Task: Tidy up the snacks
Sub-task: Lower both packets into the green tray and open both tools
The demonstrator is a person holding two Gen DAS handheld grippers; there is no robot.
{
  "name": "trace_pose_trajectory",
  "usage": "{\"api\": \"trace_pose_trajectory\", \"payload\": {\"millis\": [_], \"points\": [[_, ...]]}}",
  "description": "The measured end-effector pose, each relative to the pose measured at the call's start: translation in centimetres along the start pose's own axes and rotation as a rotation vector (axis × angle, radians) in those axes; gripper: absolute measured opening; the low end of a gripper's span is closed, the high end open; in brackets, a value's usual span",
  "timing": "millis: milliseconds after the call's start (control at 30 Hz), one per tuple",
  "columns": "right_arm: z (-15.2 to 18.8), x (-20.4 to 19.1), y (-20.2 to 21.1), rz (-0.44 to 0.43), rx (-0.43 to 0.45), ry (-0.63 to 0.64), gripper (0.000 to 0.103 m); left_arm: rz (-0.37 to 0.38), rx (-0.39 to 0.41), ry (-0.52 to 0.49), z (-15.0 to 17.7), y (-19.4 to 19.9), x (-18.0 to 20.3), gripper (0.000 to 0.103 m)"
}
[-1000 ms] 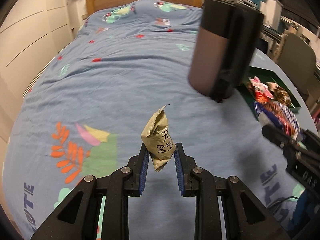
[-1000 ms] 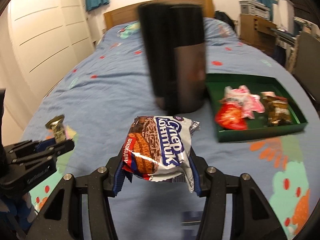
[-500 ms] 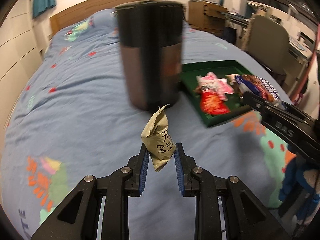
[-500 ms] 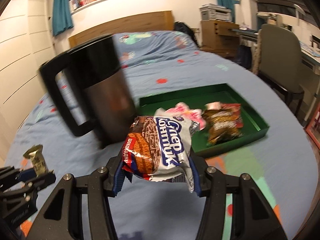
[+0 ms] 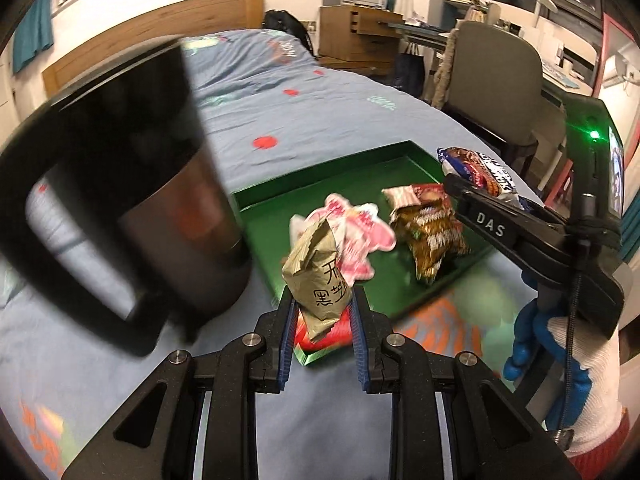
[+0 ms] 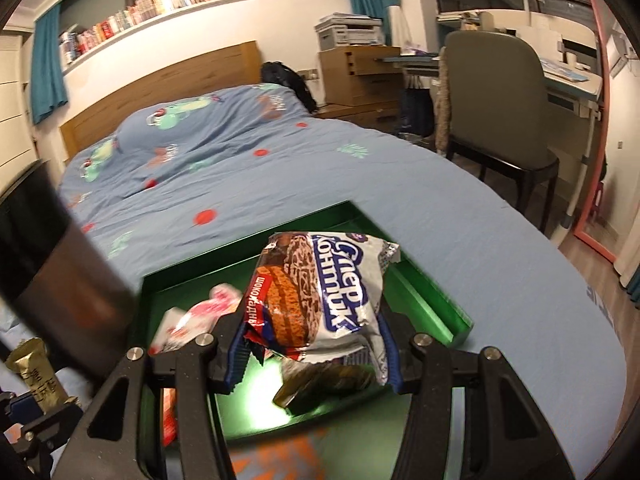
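My left gripper (image 5: pixel 322 314) is shut on a small olive-gold snack packet (image 5: pixel 318 280) with black characters, held upright over the near edge of the green tray (image 5: pixel 320 184). My right gripper (image 6: pixel 314 354) is shut on a white and blue cookie packet (image 6: pixel 320 292), hovering above the same tray (image 6: pixel 424 292). In the left wrist view the right gripper's finger and the cookie packet (image 5: pixel 476 168) show at the right. A pink-white packet (image 5: pixel 360 236), a brown-gold packet (image 5: pixel 430 236) and a red packet (image 5: pixel 334 334) lie in the tray.
A big black mug (image 5: pixel 132 200) stands on the blue bedspread just left of the tray. A gloved hand (image 5: pixel 560 364) holds the right gripper. A grey chair (image 6: pixel 492 104), a desk and a wooden dresser stand beyond the bed's right side.
Both grippers swung rightward across the bed with their packets, past the black mug, and are now over the green tray. Neither grip changed.
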State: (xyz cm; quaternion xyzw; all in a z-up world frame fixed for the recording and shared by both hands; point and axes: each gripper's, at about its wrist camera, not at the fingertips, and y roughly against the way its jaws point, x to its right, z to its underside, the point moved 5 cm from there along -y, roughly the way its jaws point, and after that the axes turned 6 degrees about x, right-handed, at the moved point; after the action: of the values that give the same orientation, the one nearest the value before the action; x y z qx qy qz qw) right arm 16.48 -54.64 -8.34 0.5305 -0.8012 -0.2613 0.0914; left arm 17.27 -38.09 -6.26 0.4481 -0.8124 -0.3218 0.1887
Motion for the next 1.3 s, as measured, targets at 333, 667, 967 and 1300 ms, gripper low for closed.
{"api": "trace_pose_trajectory", "payload": {"millis": [333, 667, 967, 1300], "points": [[0.5, 3.0, -5.7, 0.031, -0.047, -0.029, 0.084, 0.019, -0.039, -0.011, -2.6, -6.9, 1.3, 0.022], [2.1, 3.3, -9.2, 0.026, -0.087, 0.006, 0.084, 0.014, -0.075, -0.045, -1.2, -11.2, 2.5, 0.022], [2.5, 3.0, -9.6, 0.017, -0.098, 0.03, 0.089, -0.008, -0.091, -0.049, -0.3, -12.2, 3.1, 0.022], [2.4, 2.2, -9.3, 0.041, -0.105, 0.081, 0.103, -0.038, -0.095, -0.066, -0.2, -12.2, 3.6, 0.032]]}}
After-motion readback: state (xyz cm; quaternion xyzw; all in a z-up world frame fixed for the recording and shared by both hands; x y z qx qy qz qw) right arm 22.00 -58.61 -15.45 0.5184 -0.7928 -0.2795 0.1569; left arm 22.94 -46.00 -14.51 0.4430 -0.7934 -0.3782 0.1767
